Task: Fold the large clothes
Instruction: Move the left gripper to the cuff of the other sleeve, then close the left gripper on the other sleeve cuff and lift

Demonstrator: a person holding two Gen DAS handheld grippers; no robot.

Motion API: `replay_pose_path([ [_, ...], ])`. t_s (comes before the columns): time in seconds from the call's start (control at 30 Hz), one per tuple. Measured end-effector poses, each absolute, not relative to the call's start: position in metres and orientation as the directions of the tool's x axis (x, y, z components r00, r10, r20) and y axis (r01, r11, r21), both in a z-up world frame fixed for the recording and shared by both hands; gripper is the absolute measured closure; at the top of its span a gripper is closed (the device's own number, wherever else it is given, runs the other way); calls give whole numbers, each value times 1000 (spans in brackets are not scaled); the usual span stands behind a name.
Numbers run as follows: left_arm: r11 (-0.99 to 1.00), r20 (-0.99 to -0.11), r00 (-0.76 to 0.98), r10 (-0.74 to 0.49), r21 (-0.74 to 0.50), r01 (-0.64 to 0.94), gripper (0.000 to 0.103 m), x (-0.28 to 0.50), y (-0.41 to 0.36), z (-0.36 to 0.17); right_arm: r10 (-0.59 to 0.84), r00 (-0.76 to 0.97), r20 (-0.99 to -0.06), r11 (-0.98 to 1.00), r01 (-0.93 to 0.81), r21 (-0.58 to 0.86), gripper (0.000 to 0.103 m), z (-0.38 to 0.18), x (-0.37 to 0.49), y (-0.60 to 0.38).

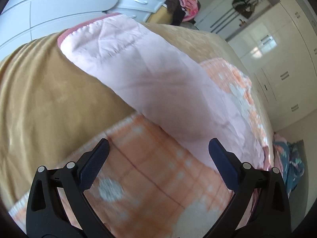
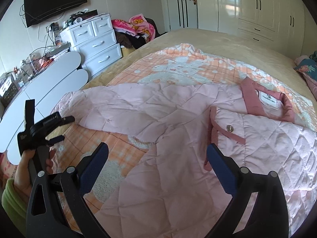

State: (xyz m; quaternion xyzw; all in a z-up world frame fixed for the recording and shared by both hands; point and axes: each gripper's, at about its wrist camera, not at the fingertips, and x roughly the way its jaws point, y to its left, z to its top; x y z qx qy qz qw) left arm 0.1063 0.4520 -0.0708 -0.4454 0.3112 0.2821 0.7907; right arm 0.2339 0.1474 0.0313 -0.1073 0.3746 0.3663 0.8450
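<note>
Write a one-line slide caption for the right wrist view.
Open right gripper above a pink quilted jacket spread on the bed, left gripper alongside.

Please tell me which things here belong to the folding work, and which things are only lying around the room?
Belonging to the job:
- pink quilted jacket, spread on the bed
- its sleeve
- left gripper, open
- right gripper, open

Just lying about:
- orange checked blanket underneath
- pile of clothes
- white drawers
- television
</note>
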Motion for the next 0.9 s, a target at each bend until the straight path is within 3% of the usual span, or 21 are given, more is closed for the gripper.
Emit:
replay_pose_path([
  [0.5, 241, -728, 635, 260, -588, -773, 12, 116, 518, -78, 524, 466, -713, 739, -665, 110, 4, 28, 239, 118],
  [0.6, 219, -751, 587, 302, -545, -809, 51, 115, 522, -74, 523, 476, -707, 748, -654, 114, 4, 31, 240, 109],
  [0.63, 219, -750, 586, 306, -544, -810, 55, 114, 521, -72, 523, 478, -706, 751, -650, 115, 4, 32, 241, 107],
  [0.73, 240, -744, 582, 329, -530, -813, 84, 108, 521, -63, 523, 487, -699, 759, -639, 123, 4, 36, 243, 98],
  [0.9, 325, -651, 667, 362, -583, -745, 91, 98, 502, -16, 533, 501, -682, 770, -621, 146, 4, 45, 244, 82],
])
